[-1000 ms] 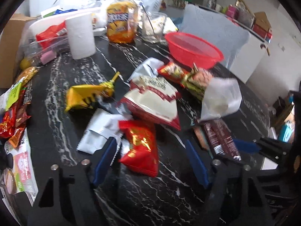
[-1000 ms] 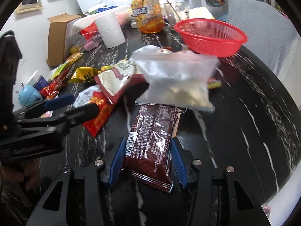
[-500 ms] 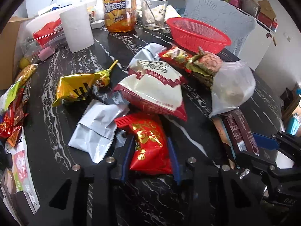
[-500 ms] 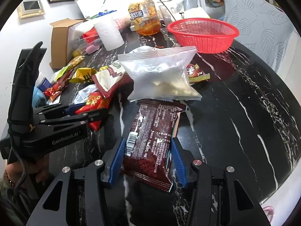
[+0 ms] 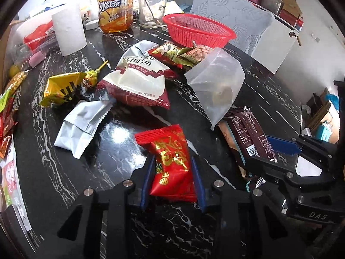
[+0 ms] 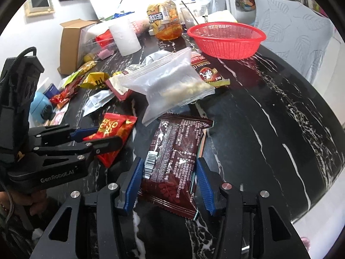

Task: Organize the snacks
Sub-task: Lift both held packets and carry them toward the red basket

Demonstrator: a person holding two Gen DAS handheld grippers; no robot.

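Note:
My left gripper is shut on a red and gold snack packet and holds it over the black marble table. My right gripper is shut on a dark brown snack packet, also raised. Each gripper shows in the other's view: the right gripper at right, the left gripper at left with the red packet. The red mesh basket stands at the back of the table, also in the right wrist view.
Loose snacks lie between me and the basket: a clear zip bag, a white and red bag, a silver packet, a yellow packet. A paper roll, tea bottle and glass stand behind.
My left gripper closed on the red packet and lifted it toward me, away from the pile. My right gripper stayed shut on the brown packet and raised it slightly.

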